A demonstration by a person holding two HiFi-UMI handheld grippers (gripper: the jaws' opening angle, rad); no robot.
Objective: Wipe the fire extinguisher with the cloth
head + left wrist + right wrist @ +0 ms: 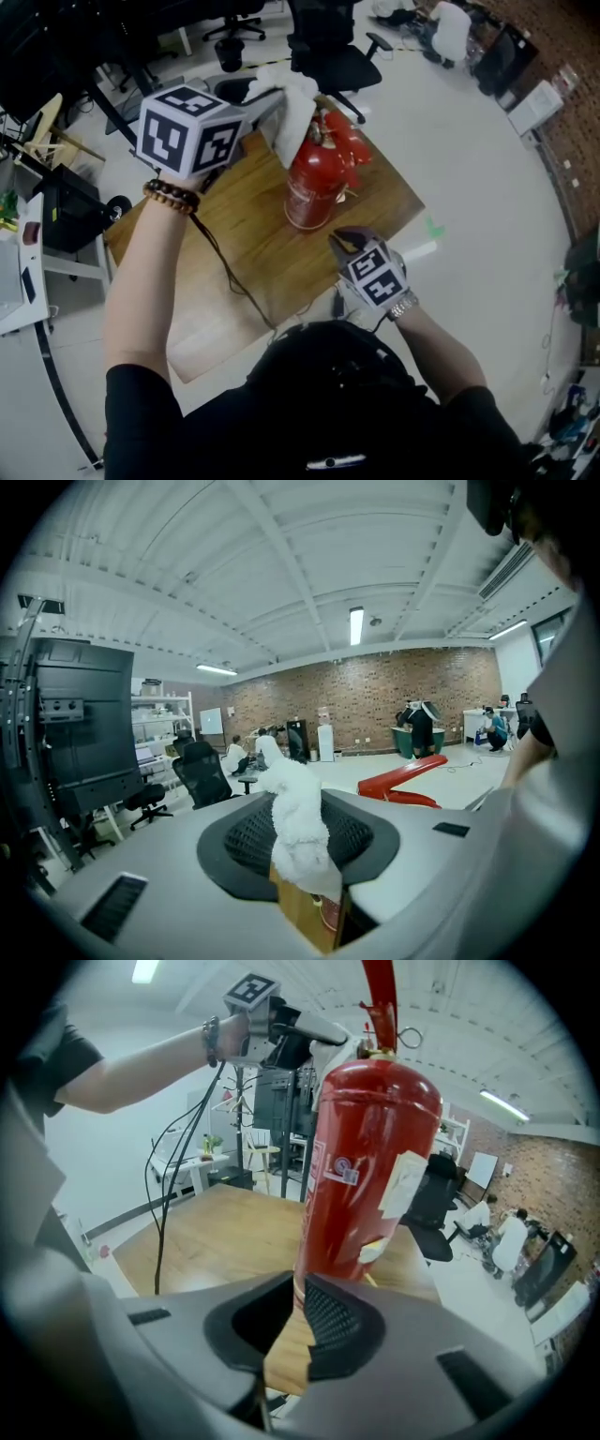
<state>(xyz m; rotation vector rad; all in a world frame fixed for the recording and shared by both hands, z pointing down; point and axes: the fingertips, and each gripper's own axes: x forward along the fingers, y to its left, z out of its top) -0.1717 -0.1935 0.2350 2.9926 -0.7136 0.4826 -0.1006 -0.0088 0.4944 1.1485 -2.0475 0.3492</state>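
Left gripper clamps the cloth at the extinguisher's top; right gripper slightly parted, empty. Wiping looks barely begun.

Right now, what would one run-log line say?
left gripper: shut on cloth, at top of fire extinguisher | right gripper: open, empty, by its base | fire extinguisher: upright on table

Fire extinguisher upright near table's far-right edge. Cable crosses the middle. Left corner bare. Office chair beyond far corner.
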